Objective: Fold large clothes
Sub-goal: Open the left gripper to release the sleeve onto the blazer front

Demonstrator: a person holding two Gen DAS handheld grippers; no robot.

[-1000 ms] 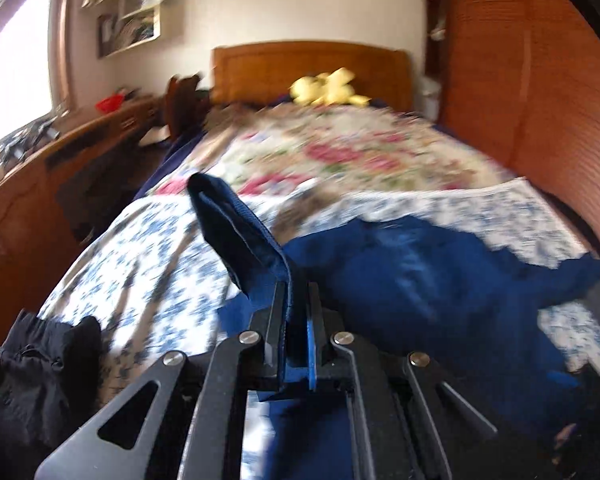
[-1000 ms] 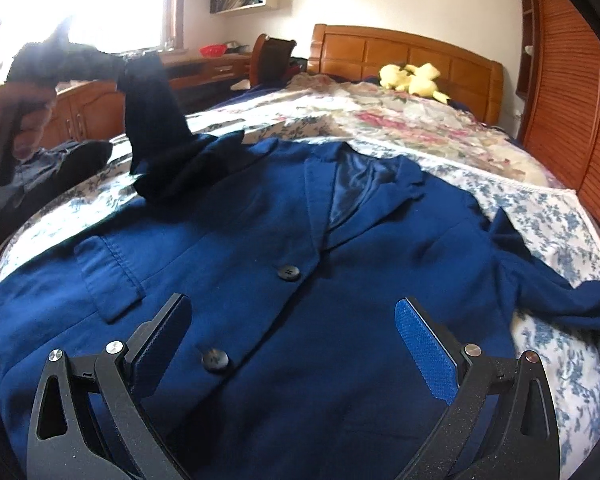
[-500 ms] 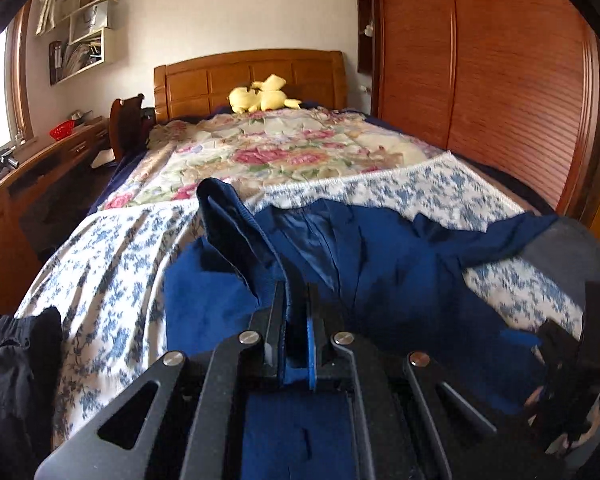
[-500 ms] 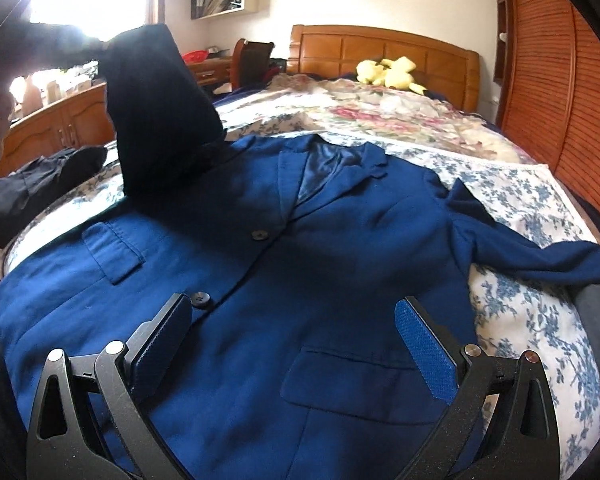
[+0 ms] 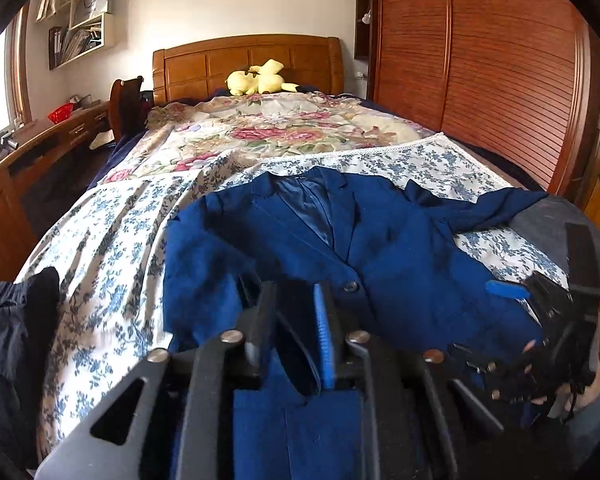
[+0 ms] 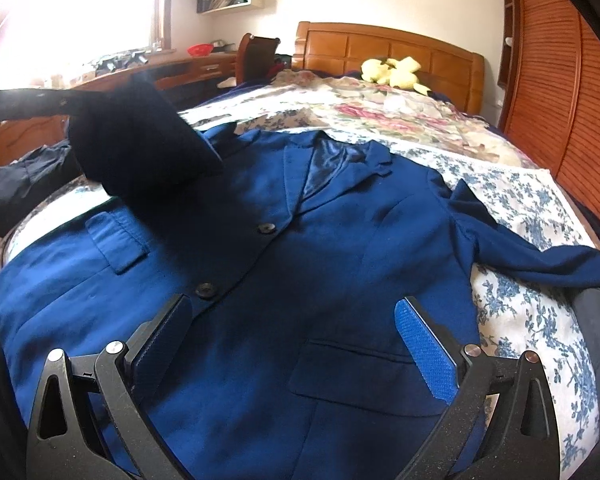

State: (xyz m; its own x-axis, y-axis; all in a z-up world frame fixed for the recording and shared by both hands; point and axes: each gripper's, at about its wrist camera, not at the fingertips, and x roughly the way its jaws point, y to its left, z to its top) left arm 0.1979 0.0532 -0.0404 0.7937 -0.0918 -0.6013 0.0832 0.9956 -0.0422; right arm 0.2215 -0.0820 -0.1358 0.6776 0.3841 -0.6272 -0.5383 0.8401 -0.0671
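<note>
A navy blue jacket (image 6: pixel 320 240) lies face up and buttoned on the bed, collar toward the headboard. One sleeve (image 6: pixel 140 148) is lifted and hangs over the jacket's front from my left gripper (image 6: pixel 60 100). In the left wrist view my left gripper (image 5: pixel 294 292) has its jaws opening; a dark strip of the sleeve (image 5: pixel 296 352) still runs loosely through the gap. The other sleeve (image 6: pixel 540 256) lies stretched out to the right. My right gripper (image 6: pixel 292 308) hovers wide open over the jacket's lower front with nothing in it, and it also shows at the right as my right gripper (image 5: pixel 540 300).
The bed (image 5: pixel 112 240) has a blue-flowered sheet, with a rose-patterned quilt (image 5: pixel 268 132) further back. A yellow plush toy (image 5: pixel 256 80) sits by the headboard. Dark clothes (image 5: pixel 16 328) are piled at the bed's left edge. A wooden desk (image 6: pixel 180 68) runs along the left and a wardrobe (image 5: pixel 500 80) along the right.
My left gripper has carried the sleeve to the right over the jacket's front and lower. Its jaws, shut on the sleeve before, now stand apart. The right gripper has hardly moved.
</note>
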